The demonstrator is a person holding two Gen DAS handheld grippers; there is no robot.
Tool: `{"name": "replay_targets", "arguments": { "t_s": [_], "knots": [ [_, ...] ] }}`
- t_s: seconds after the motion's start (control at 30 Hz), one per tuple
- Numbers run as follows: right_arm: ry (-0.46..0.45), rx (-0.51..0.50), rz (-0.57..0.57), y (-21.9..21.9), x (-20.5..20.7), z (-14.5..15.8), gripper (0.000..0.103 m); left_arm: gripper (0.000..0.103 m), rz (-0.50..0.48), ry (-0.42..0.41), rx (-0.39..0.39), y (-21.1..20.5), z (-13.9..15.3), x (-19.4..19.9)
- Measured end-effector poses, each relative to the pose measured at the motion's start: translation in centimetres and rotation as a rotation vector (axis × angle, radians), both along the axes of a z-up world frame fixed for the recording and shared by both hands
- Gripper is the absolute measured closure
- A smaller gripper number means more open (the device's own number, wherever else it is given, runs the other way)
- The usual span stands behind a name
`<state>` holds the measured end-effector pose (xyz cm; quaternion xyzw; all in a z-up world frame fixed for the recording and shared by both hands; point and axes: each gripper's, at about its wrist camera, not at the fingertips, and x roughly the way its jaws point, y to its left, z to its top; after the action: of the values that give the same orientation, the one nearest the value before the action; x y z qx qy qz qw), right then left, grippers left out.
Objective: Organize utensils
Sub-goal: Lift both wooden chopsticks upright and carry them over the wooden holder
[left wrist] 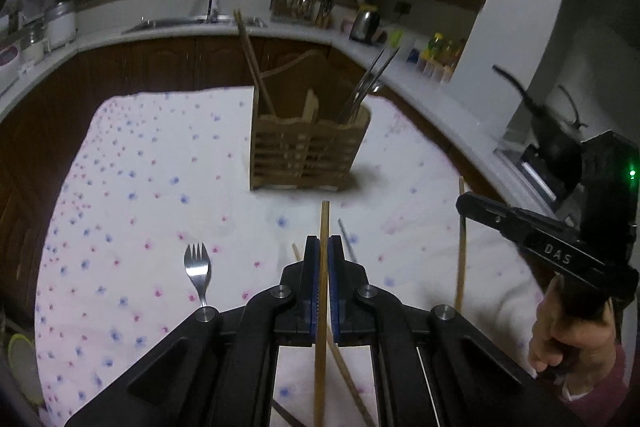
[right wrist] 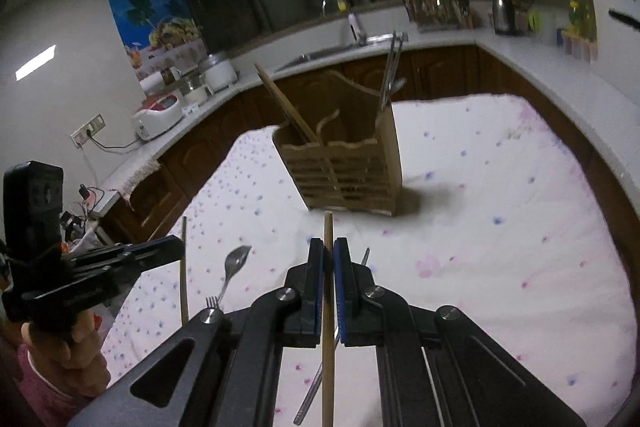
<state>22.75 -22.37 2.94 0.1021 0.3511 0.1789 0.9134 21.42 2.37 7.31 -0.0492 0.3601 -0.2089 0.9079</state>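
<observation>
Both clamped on a wooden chopstick each: left gripper (left wrist: 323, 247), right gripper (right wrist: 328, 250). Shafts upright along the fingers. Wooden utensil holder (left wrist: 306, 151) straight ahead, frame centre, well apart.

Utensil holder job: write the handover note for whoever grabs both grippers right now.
Left gripper: shut on a wooden chopstick, held upright above the cloth.
Right gripper: shut on another wooden chopstick, also upright.
Wooden utensil holder stands mid-cloth; wooden chopsticks sit in its left compartment, metal chopsticks in its right.
Still loose on the floral tablecloth: a spork, a second spork-like piece, more chopsticks under the grippers.
Left to do: drop both held chopsticks in the left compartment, probably, then collect the rest.
</observation>
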Motion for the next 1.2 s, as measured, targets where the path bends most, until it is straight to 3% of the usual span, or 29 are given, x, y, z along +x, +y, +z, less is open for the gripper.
{"name": "replay_targets", "arguments": {
  "t_s": [0.3, 0.63, 0.73, 0.93, 1.07, 1.2],
  "knots": [
    [-0.099, 0.005, -0.024, -0.8, -2.1, 3.4, 0.098, 0.102, 0.016, -0.089, -0.051, 1.7, 2.6, -4.1],
    [-0.147, 0.011, -0.029, -1.1, -2.3, 4.9, 0.098, 0.103, 0.019, -0.119, -0.06, 2.2, 3.4, -4.4],
    [-0.147, 0.014, -0.034, -1.3, -2.3, 4.9, 0.098, 0.103, 0.037, -0.095, -0.046, 2.5, 2.6, -3.6],
    [-0.142, 0.034, -0.045, -2.1, -2.2, 4.8, 0.098, 0.103, 0.016, 0.048, -0.032, 1.1, -1.0, 0.2],
    [-0.144, 0.04, -0.056, -2.8, -2.3, 5.0, 0.098, 0.095, -0.008, 0.152, 0.0, -1.2, -4.2, 3.7],
    [-0.139, 0.05, -0.069, -3.8, -2.4, 4.9, 0.098, 0.081, -0.012, 0.221, 0.071, -4.0, -7.1, 7.1]
  ]
}}
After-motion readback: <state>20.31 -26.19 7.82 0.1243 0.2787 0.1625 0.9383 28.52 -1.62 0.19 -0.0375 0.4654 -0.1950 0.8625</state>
